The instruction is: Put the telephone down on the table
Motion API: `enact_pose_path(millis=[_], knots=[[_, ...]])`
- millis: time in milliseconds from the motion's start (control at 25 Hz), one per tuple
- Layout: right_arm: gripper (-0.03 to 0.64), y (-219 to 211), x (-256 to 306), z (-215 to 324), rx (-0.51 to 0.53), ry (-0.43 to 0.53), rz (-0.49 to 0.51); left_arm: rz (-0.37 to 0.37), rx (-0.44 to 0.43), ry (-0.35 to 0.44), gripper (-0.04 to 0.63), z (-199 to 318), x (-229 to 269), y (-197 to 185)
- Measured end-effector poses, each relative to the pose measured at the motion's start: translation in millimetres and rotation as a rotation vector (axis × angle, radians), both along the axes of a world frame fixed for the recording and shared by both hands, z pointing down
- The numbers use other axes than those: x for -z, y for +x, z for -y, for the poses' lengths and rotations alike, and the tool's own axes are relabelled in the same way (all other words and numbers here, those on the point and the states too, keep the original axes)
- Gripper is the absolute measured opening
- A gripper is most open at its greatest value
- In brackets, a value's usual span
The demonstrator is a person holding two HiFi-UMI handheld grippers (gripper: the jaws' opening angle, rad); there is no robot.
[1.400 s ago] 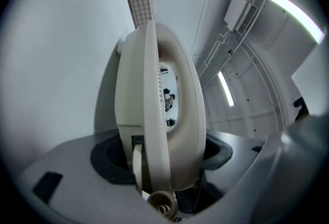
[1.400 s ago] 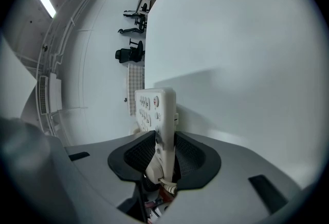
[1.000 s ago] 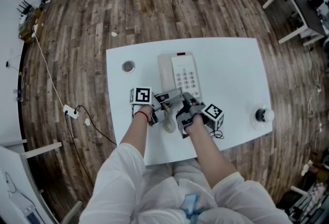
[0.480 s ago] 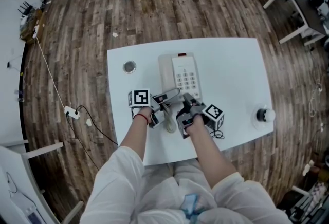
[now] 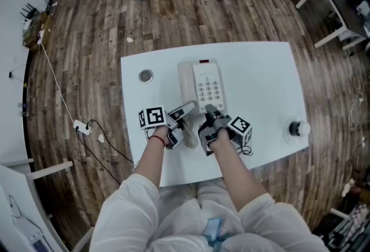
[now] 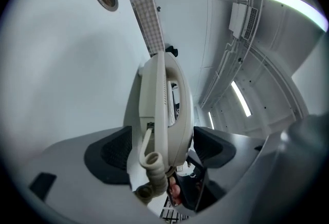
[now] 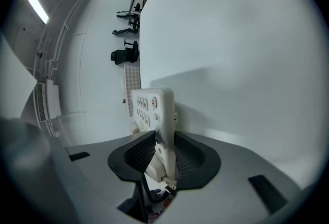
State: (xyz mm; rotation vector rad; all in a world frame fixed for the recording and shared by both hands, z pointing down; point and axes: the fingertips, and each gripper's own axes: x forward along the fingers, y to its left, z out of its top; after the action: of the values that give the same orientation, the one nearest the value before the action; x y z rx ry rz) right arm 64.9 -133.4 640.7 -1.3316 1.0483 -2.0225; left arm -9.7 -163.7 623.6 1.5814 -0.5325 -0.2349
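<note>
Here we go: my left gripper point(image 6: 163, 143) is opening its jaws right now. The cream plastic telephone handset point(image 6: 165, 99) stands on edge between the pads with a gap on each side, so nothing presses on it and I am letting it go. In the head view it sits at the near middle of the white rectangular table point(image 5: 260, 71), just on the near side of the cream push-button telephone base point(image 5: 201, 84) and between my two tools. It looks to be resting on the tabletop, though I cannot see the contact itself. My right gripper point(image 7: 164, 153) is clamped on the near edge of that base, ribbed pads tight on both faces. How does this thing handle? I judge the handset a light, hollow, rigid shell: it won't bend, but the smooth curved plastic is slippery and a narrow pinch could let it twist. The straight middle of the grip is the place to take it, across its narrow sides and clear of the bulging ends. The pale coiled cord point(image 6: 153, 162) plugs into the end nearest me and will likely tug like a spring, so any lift should leave slack. The base is the heavier piece, I'd guess, and a hold on one thin edge will steady it but not carry it level.
</note>
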Motion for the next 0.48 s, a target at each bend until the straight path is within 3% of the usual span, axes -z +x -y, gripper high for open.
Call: enact_pose_path(millis=[120, 320, 480], knots=[[0.137, 0.4, -1.6, 0.9, -0.001, -0.001, 0.0, 0.016, 0.056, -0.006, 0.364, -1.9, 0.4, -12.3], [0.138, -0.6, -4.0, -0.9, 0.001, 0.0, 0.0, 0.075, 0.16, 0.051, 0.356, -3.2, 11.3, -32.3], [0.138, 0.2, -5.9, -0.2, 0.003, -0.002, 0.003, 0.146, 0.181, 0.069, 0.354, -12.5, 17.1, -39.6]])
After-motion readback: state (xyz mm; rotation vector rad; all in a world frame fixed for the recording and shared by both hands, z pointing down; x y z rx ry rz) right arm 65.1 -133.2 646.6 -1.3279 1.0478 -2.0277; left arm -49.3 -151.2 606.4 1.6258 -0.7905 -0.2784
